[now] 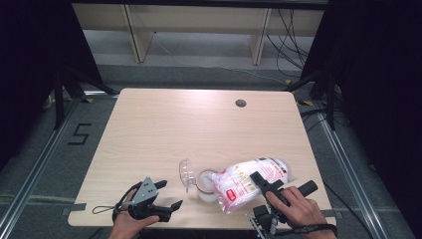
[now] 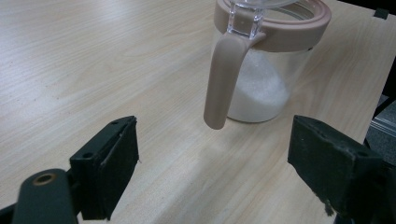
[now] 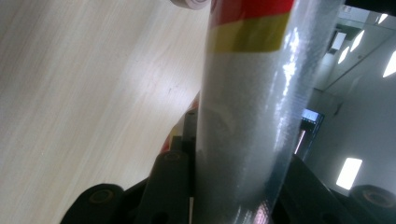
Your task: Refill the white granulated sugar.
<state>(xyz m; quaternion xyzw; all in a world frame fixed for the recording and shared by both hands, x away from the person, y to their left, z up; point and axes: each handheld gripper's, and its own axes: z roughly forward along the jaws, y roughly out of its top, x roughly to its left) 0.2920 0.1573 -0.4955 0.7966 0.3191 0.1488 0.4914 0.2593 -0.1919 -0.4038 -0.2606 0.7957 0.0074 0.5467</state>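
Two claws are at work: my right claw (image 1: 263,183) is clamped on a plastic bag of white granules (image 1: 249,180), tipped toward the open mouth of the clear jar (image 1: 206,185) with a beige rim and handle, whose flip lid (image 1: 187,173) stands open. To pour well, I judge I should keep the bag's mouth directly over the jar's opening and tilt slowly, so nothing spills on the bench (image 1: 199,124). My left claw (image 1: 166,195) hangs wide and empty just left of the jar, with the jar's handle (image 2: 223,79) ahead between its jaws, ready to steady it.
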